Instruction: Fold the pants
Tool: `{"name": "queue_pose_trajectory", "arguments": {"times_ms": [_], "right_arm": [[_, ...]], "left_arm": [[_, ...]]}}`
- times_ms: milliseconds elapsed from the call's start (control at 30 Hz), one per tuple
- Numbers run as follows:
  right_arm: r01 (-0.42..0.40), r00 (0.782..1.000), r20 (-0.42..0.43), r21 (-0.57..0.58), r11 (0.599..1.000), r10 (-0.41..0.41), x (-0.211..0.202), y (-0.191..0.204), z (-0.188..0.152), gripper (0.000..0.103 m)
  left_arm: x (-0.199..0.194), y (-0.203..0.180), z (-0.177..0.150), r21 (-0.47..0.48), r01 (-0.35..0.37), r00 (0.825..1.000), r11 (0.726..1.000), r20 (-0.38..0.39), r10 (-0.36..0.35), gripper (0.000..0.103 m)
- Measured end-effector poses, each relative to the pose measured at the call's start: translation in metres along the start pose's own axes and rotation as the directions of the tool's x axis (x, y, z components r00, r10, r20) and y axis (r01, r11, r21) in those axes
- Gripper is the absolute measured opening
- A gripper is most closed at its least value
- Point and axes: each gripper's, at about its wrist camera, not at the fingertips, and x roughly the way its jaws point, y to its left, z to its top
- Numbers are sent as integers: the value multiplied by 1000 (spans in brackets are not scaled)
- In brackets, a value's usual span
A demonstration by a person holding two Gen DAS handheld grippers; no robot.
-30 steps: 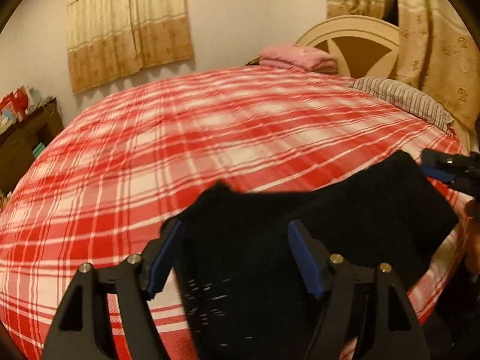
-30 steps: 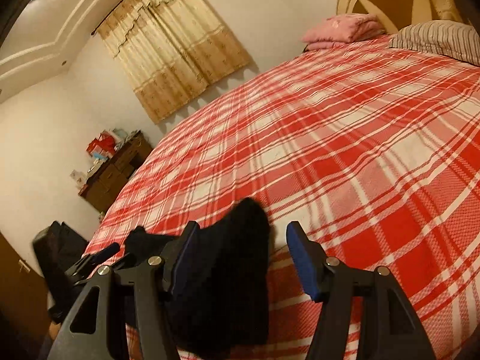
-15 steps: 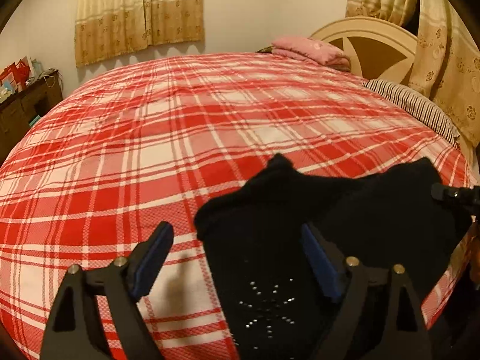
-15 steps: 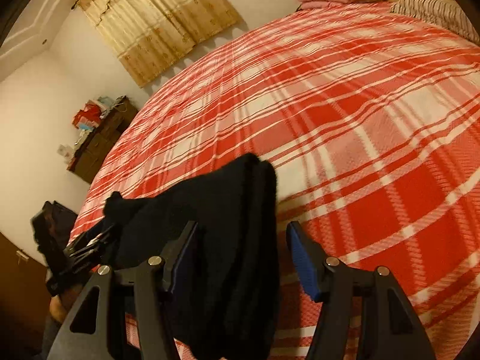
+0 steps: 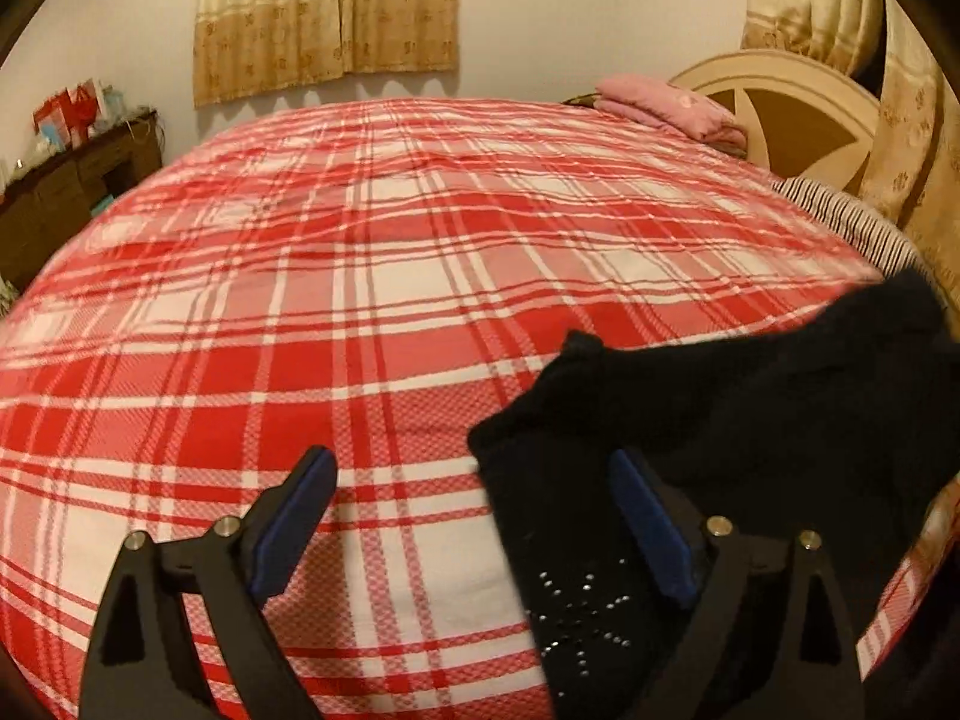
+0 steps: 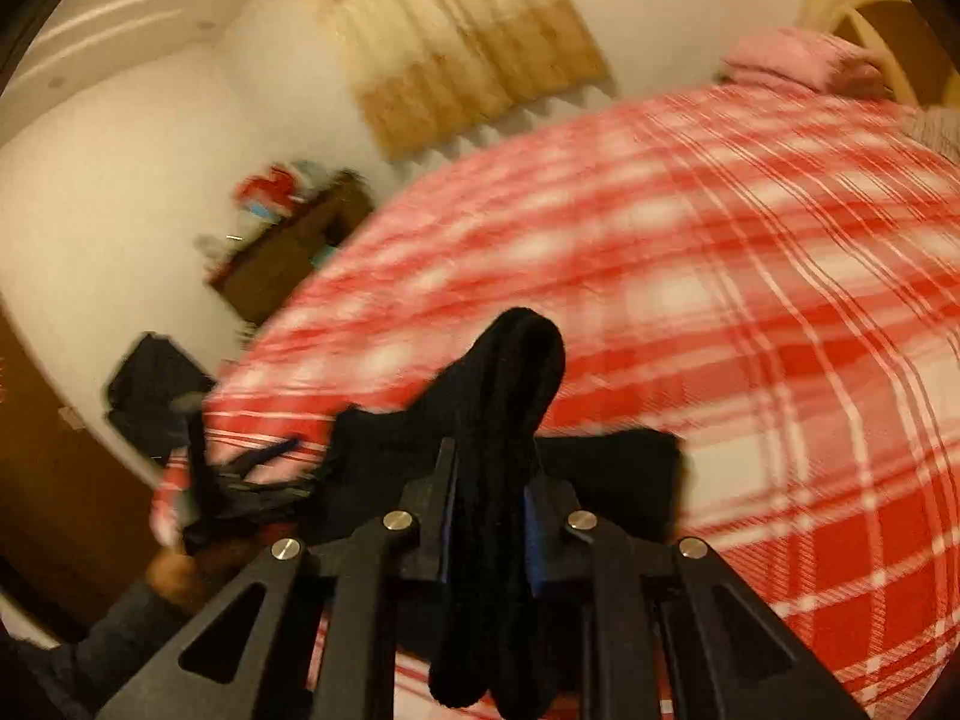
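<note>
A bed (image 5: 360, 276) with a red and white checked cover fills most of both views. Behind it a cream headboard (image 5: 798, 114) stands at the right, with a yellow curtain (image 5: 324, 12) on the far wall and a dark wooden cabinet (image 5: 66, 192) at the left edge of the room.

A folded pink blanket (image 5: 666, 105) lies at the head of the bed, next to a striped pillow (image 5: 852, 222).

The black pants (image 5: 750, 420) lie near the front right corner of the bed in the left wrist view, partly bunched, with a pattern of small bright studs on the near part of the fabric.

The left tool (image 5: 474, 516) is over the near edge of the bed. Its jaws stand wide and are opening. The left blue pad (image 5: 294, 516) is over bare checked cover; the right pad is over the edge of the pants, and no fabric is pinched (the pads press on nothing).

The right tool (image 6: 489, 510) is closing on a thick fold of the pants (image 6: 510, 396). The fold rises between the two blue pads and hangs down in front of the tool body; the pads press on it from both sides. This view is blurred. The left tool (image 6: 258, 468) and a hand (image 6: 174, 576) behind it appear at the lower left.
</note>
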Motion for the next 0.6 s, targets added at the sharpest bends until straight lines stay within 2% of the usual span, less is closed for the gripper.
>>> {"name": "queue_pose_trajectory", "arguments": {"times_ms": [100,200,267,333,433,500,600], "right_arm": [[88,987,-146,101,991,-73,30,-42,-18,21],[65,994,-96,130,989,-52,22,-49,-22,31],[138,990,-41,81,987,-135,11,-42,-17,40],[175,984,9,62,983,-176,1,-36,-11,41],[131,989,69,44,990,-134,-11,-23,-7,42],[98,990,102,-8,995,-97,-14,-6,-5,47],[16,998,61,-97,995,-10,-1,23,-1,53]], "left_arm": [[-1,-1,-1,-7,32,999,999,6,-32,95],[0,-6,-2,28,3,1000,1000,15,-3,95],[1,-7,-1,39,-14,1000,999,14,14,98],[0,-6,-1,33,-32,999,999,13,32,101],[0,-6,-1,30,-38,999,999,9,37,101],[0,-6,-1,28,-41,999,999,7,41,101],[0,-6,-1,33,-47,999,998,7,47,101]]}}
